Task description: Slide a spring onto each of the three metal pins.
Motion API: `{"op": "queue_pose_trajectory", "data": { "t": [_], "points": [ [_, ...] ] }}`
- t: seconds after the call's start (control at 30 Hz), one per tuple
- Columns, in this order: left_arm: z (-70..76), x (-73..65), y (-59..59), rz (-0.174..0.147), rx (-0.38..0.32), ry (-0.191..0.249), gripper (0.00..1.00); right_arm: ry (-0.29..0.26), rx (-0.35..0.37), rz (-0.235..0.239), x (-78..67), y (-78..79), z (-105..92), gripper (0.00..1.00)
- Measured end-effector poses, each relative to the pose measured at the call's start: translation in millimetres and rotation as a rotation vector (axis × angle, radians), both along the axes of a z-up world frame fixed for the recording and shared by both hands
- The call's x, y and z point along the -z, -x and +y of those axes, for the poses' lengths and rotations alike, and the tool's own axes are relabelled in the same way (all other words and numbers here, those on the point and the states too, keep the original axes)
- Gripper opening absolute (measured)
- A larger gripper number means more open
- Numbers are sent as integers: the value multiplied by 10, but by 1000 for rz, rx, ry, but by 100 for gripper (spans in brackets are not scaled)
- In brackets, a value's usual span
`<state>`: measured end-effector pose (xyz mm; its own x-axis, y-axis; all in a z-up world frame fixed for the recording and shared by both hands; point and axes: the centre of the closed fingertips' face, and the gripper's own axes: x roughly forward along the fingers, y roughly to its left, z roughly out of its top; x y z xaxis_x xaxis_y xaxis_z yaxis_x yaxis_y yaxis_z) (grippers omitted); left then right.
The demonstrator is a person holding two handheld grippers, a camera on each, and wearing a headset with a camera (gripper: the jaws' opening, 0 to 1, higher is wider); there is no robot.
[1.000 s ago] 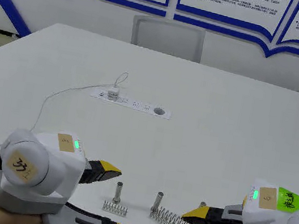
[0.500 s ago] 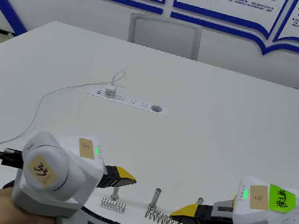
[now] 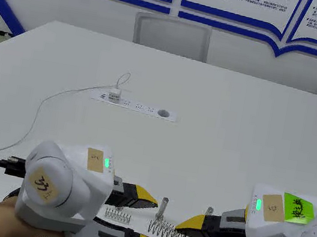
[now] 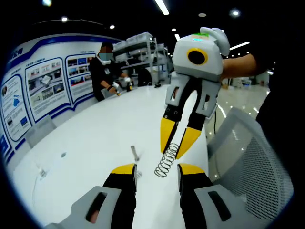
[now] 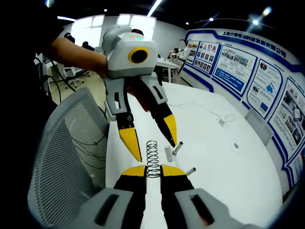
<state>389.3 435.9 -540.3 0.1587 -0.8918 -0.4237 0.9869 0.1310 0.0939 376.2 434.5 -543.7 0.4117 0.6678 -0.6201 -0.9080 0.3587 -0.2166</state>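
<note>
right gripper [image 5: 153, 170] pinches the long spring [image 5: 152, 153], left gripper [image 4: 157, 168] gapes open around its far end; a careless squeeze could buckle the coil into the upright pin [image 5: 177, 148] at its 2 o'clock.

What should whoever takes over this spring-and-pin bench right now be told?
Left tongs: open, holding nothing, facing the right tongs across the long spring.
Right tongs: jaws flank that spring's end; clamped or not, I cannot tell.
Long spring and short spring lie on the white table; middle pin and right pin stand upright, bare.
Done: no spring on a pin. Left: one on each pin.
</note>
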Motion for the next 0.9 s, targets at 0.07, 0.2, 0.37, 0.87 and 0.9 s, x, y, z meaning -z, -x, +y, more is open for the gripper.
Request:
{"op": "queue_pose_trajectory", "data": {
  "t": [0.07,0.2,0.37,0.87,0.9],
  "points": [
    [-3,2,16,2,8,-1,35,7,-1,1,11,5,-3,11],
    [-8,23,38,-9,27,-11,32,21,-4,4,30,6,-17,11],
    [-38,-13,55,5,33,18,26,9,-17,2,9,22,8,11],
    [3,44,99,-29,58,-17,13,-5,-45,0,-14,35,55,11],
    [5,43,99,-25,58,-15,13,-5,-46,-1,-17,37,55,11]
  ]
}}
